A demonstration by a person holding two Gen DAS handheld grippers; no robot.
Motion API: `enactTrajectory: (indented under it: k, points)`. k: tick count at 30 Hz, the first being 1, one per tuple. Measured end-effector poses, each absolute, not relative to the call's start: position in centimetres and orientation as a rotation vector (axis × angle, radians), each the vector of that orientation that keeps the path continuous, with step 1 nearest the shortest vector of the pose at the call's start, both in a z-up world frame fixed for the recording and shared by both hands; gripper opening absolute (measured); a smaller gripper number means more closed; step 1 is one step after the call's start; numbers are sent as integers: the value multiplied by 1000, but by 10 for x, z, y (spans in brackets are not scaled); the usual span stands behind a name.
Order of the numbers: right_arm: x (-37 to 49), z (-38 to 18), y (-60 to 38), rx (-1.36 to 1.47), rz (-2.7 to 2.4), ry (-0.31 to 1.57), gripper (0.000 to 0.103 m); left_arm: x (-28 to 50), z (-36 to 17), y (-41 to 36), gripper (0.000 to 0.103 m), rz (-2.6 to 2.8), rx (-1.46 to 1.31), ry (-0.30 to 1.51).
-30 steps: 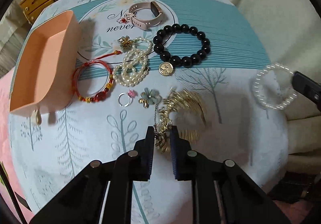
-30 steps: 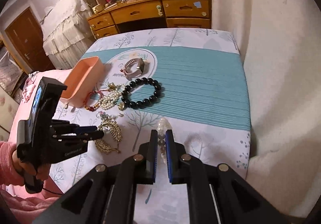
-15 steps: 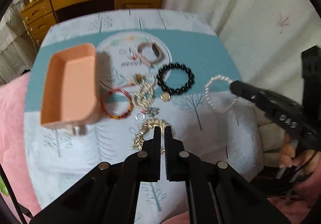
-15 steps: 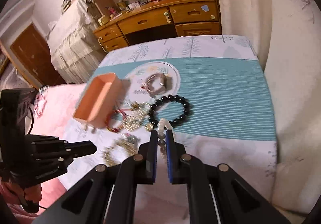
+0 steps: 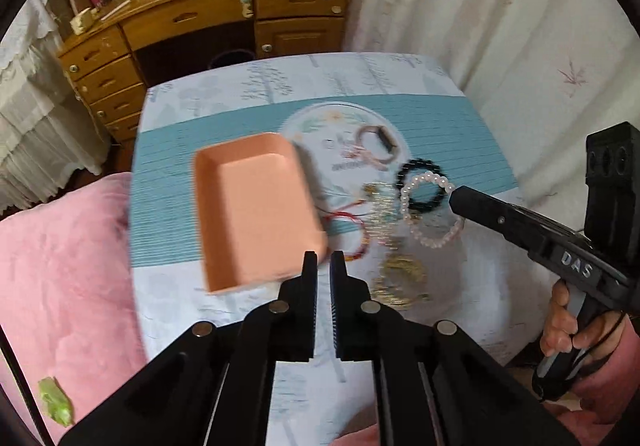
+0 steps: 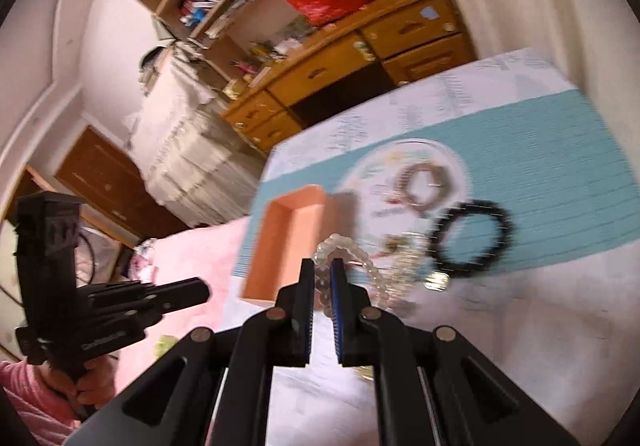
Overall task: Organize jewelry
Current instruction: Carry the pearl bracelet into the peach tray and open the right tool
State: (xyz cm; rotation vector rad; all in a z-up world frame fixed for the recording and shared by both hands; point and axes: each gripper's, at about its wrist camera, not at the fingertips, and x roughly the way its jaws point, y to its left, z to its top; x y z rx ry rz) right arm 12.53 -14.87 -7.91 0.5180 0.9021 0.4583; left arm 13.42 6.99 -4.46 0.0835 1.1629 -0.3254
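Both grippers have lifted off the cloth: right gripper (image 6: 321, 278) clamps the pearl bracelet (image 5: 430, 212) in the air just right of the peach tray (image 5: 256, 214), left gripper (image 5: 322, 270) nearly closed, empty, so drop-in looks next.

The tray (image 5: 256, 214) sits on the table (image 5: 460, 126), left of the bead bracelet (image 5: 422, 186) and watch (image 5: 378, 140).

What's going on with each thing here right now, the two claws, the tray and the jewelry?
Left claw: nearly shut, holding nothing.
Right claw: shut on the pale pearl-like bead bracelet, lifted off the table.
Peach rectangular plastic tray: empty, upright.
Black bead bracelet: lying flat.
Pink-strap watch: lying on the cloth.
Gold leaf-shaped piece: lying on the cloth.
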Motion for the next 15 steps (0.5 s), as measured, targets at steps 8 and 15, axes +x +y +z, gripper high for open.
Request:
enactTrajectory:
  k: [8, 15]
  points:
    - [154, -83, -61, 494, 533, 888, 8, 144, -51, 129, 13, -274, 118, 1185]
    - [171, -92, -14, 399, 396, 937, 22, 146, -65, 167, 72, -207, 159, 1241]
